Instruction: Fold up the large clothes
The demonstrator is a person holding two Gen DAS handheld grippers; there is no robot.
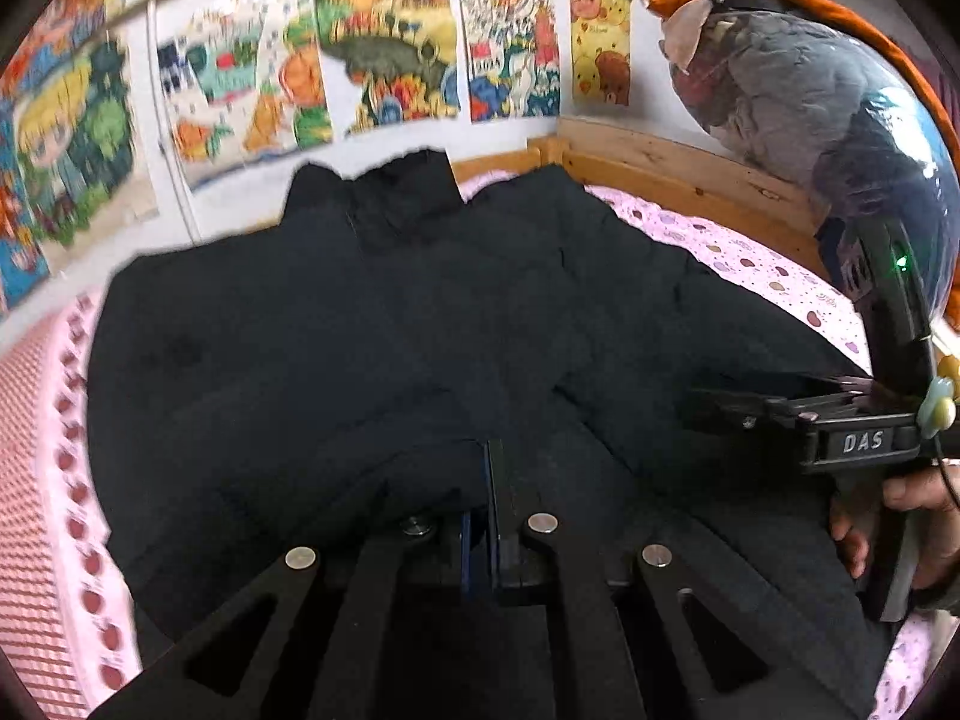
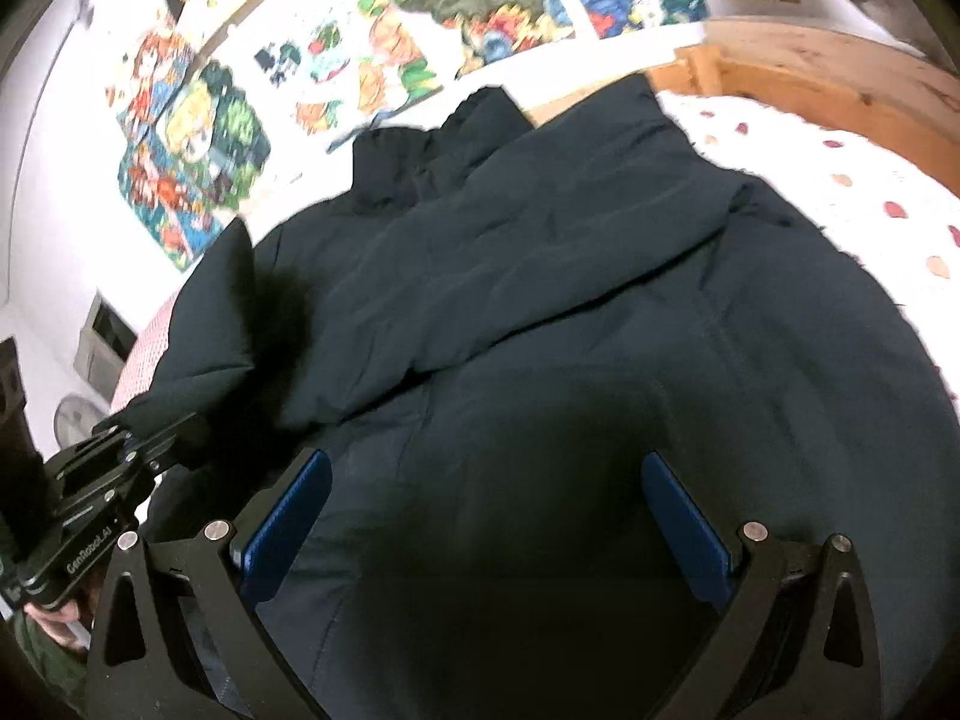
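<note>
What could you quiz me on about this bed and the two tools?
1. True or false: the right tool is open.
2. What dark thing lies on the bed? A towel, B coat, C rug.
3. Fill in: colourful cartoon ___ hang above the bed.
Key: 1 true; 2 B; 3 posters.
</note>
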